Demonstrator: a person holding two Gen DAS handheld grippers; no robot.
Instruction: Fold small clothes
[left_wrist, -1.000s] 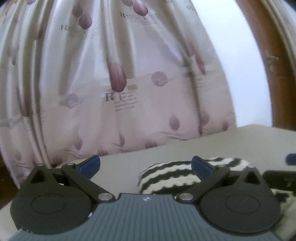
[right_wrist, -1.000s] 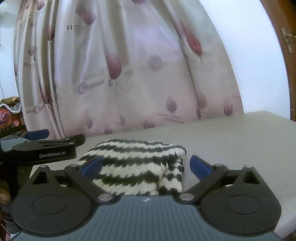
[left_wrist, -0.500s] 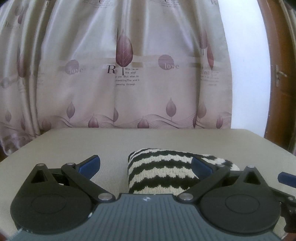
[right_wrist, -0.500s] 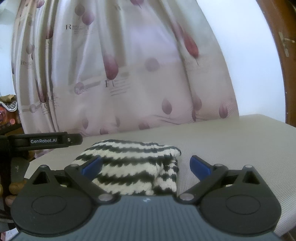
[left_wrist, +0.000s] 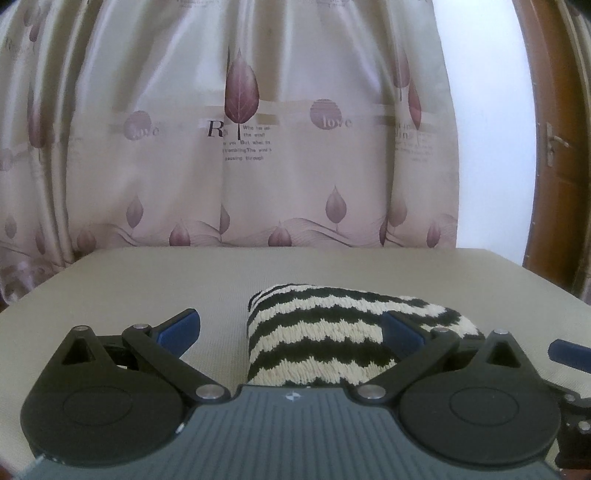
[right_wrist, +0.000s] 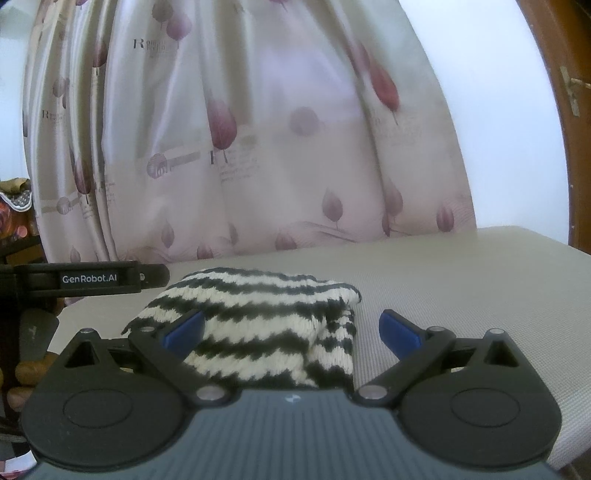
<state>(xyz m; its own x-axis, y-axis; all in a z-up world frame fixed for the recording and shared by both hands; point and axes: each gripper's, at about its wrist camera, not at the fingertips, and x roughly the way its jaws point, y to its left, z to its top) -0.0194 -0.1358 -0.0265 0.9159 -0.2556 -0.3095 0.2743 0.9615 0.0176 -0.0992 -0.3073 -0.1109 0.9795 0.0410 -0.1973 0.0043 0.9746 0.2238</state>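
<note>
A black-and-white zigzag knitted garment (left_wrist: 332, 332) lies folded in a compact bundle on the beige table (left_wrist: 184, 280). My left gripper (left_wrist: 290, 330) is open just in front of the bundle's left end, with its right finger over the knit. In the right wrist view the same garment (right_wrist: 258, 321) sits between and beyond the blue fingertips. My right gripper (right_wrist: 291, 328) is open, holding nothing. The left gripper's black body (right_wrist: 92, 280) shows at the left of that view.
A pale curtain (left_wrist: 258, 129) with purple leaf prints hangs behind the table's far edge. A brown wooden door frame (left_wrist: 554, 147) stands at the right. The table's right edge (right_wrist: 554, 435) drops off near my right gripper. Dark clutter (right_wrist: 14, 206) sits far left.
The left wrist view has swung from tilted to level and facing the curtain squarely. The garment bundle stays in place. Both grippers remain open, and the right one has hardly moved.
</note>
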